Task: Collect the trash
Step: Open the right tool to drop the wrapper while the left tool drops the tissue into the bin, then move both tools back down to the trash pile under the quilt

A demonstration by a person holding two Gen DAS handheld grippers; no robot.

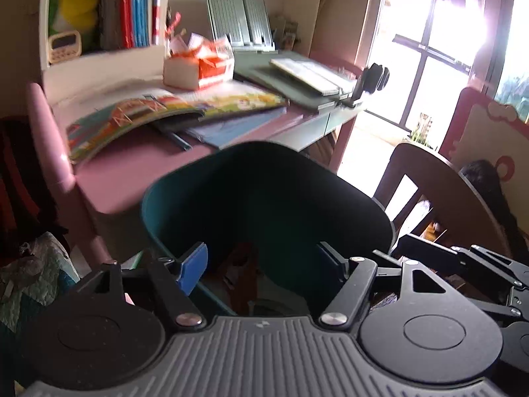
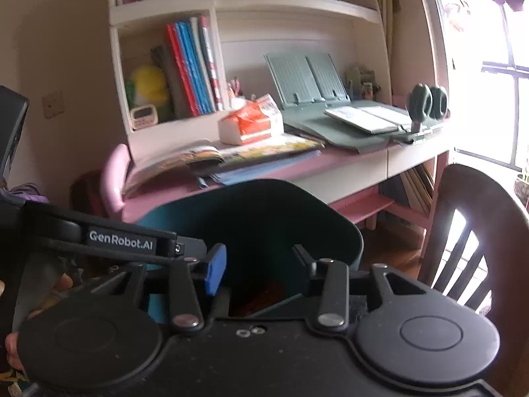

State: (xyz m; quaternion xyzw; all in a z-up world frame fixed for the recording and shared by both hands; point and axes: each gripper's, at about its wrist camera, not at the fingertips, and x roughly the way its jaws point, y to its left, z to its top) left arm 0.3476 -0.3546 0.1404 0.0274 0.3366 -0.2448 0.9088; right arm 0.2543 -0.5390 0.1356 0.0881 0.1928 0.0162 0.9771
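- My left gripper [image 1: 261, 264] hangs over the mouth of a dark teal trash bin [image 1: 185, 195]; its jaws stand wide apart, the blue-padded finger just outside the bin's near-left rim and the other finger inside the opening, with nothing held between them.
- My right gripper [image 2: 261, 264] is also above the same trash bin [image 2: 344, 231], jaws spread wide and holding nothing.
- Down in the bin I can see something reddish-brown [image 2: 264, 297] near the bottom; it is too dark to name. The left view shows a similar brownish shape [image 1: 243, 274] there.
- In the right view the left gripper's body, marked GenRobot.AI [image 2: 120, 240], sits just to the left of my right one, with a hand [image 2: 13, 344] gripping it at the frame's edge.
- The bin stands just in front of a pink worktop [image 1: 139, 172], below its front edge.
- On the worktop lies an open picture book [image 1: 158, 112] over blue folders [image 1: 228, 129], with an orange-and-white tissue pack [image 1: 201, 66] behind it.
- Further right, a grey-green reading stand [image 2: 310, 79] stands upright and an open book [image 2: 363, 117] lies on a grey-green board in front of it.
- A white shelf unit [image 2: 297, 3] on the worktop holds upright red and blue books [image 2: 191, 66], a yellow plush toy [image 2: 148, 86] and a small timer [image 2: 142, 115].
- A dark wooden chair [image 2: 479, 231] stands to the right of the bin, near the bright window [image 2: 489, 92].
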